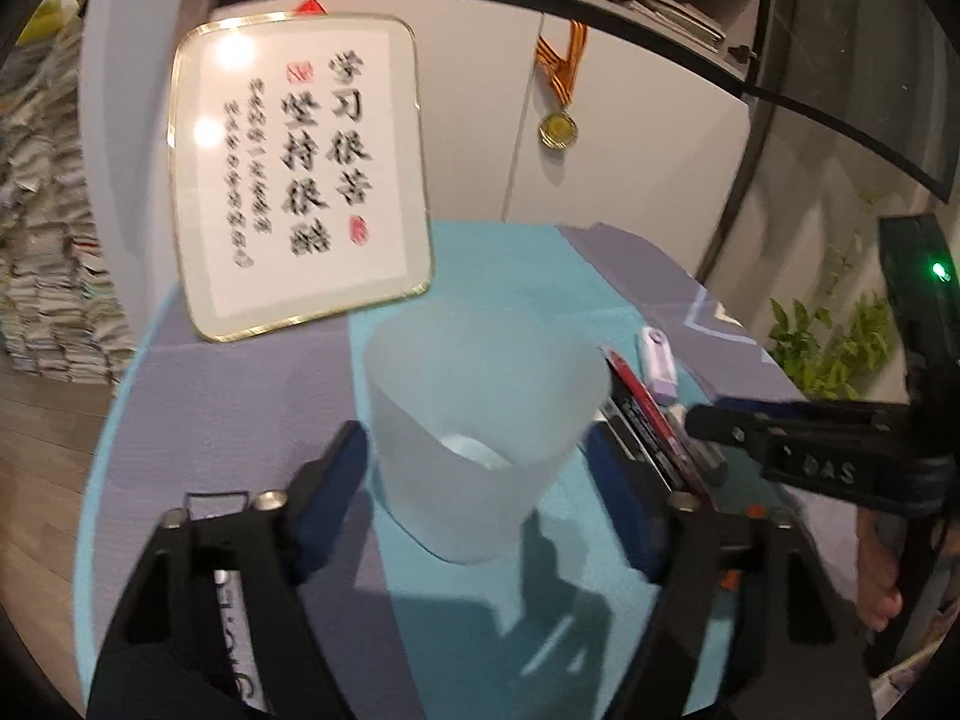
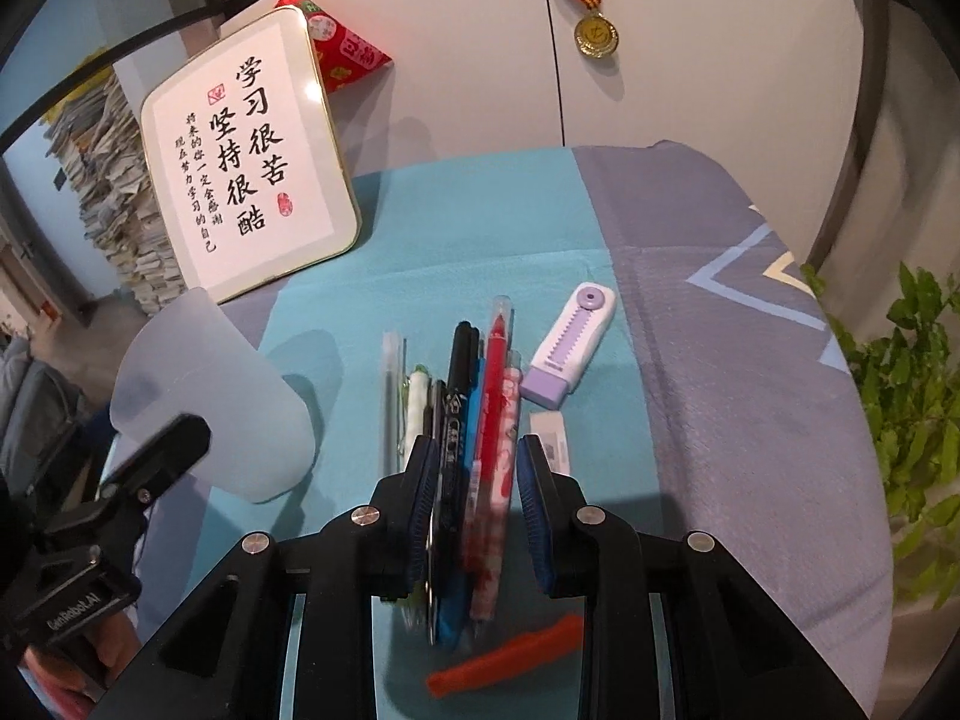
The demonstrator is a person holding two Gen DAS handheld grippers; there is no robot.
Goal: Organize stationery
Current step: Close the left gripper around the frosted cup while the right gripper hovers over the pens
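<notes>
A frosted translucent cup stands on the teal cloth between the wide-open fingers of my left gripper; the fingers do not touch it. It also shows at the left of the right wrist view. Several pens lie side by side on the cloth: black, blue, red, patterned pink, a green-white one and a clear one. My right gripper is open with its blue pads on either side of the pen bundle, not closed on it. A purple-white correction tape lies right of the pens.
A framed calligraphy board leans on the wall at the back left. A white eraser lies by the right finger. A red-orange strip lies near the front. A plant stands off the table's right edge.
</notes>
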